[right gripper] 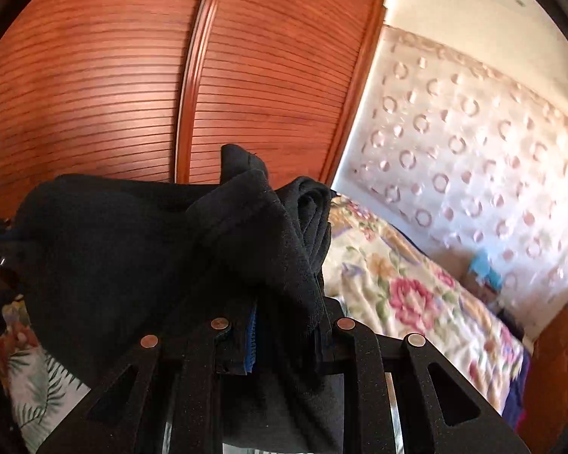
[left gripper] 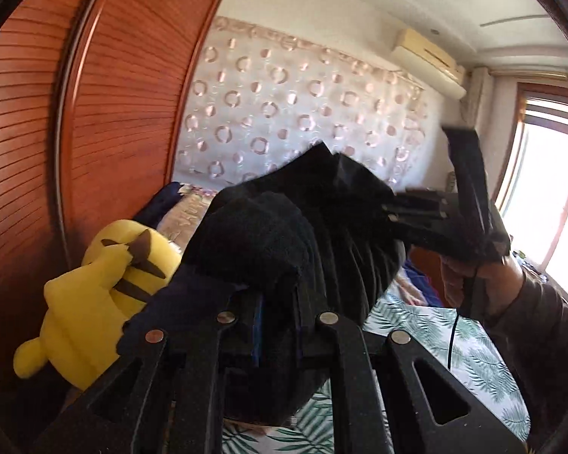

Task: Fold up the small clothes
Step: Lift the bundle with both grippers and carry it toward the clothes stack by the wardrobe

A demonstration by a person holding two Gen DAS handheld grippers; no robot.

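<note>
**Garment Suspended Between Both Grippers**

The left hand-held gripper (left gripper: 280,302) pinches one end of the black ribbed knit garment (left gripper: 303,234). The right hand-held gripper (right gripper: 284,325) pinches the opposite end. The garment hangs clear above the bed with the leaf-print sheet (left gripper: 454,336), probably to let the cloth spread before folding; its exact type cannot be determined. A yellow plush toy (left gripper: 94,295) lies by the brown slatted wardrobe door (left gripper: 113,94).

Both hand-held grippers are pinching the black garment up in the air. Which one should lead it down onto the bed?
Probably left: the left hand-held gripper holds the black garment over the leaf-print sheet.
</note>
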